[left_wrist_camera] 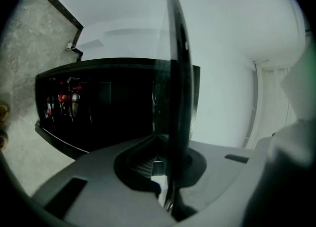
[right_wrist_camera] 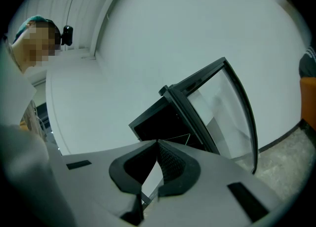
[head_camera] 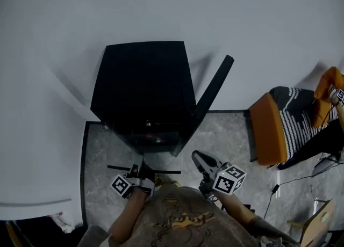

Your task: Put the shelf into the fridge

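Note:
The black mini fridge [head_camera: 142, 85] stands on the floor against the white wall, with its glass door [head_camera: 215, 87] swung open to the right. My left gripper [head_camera: 138, 172] is shut on the shelf [head_camera: 161, 172], a thin dark-framed panel held level in front of the fridge. In the left gripper view the shelf [left_wrist_camera: 177, 73] rises edge-on from the gripper [left_wrist_camera: 165, 164], and the fridge [left_wrist_camera: 98, 107] lies behind it with cans [left_wrist_camera: 66, 97] inside. My right gripper [head_camera: 198, 157] hovers right of the shelf, shut [right_wrist_camera: 157, 144] with nothing seen in it, facing the fridge [right_wrist_camera: 158, 120] and door [right_wrist_camera: 222, 107].
An orange chair [head_camera: 274, 128] with a striped cushion stands to the right of the fridge. A cable [head_camera: 279, 184] runs over the grey floor and a cardboard box [head_camera: 317, 224] sits at the lower right. Another person [right_wrist_camera: 34, 38] stands nearby.

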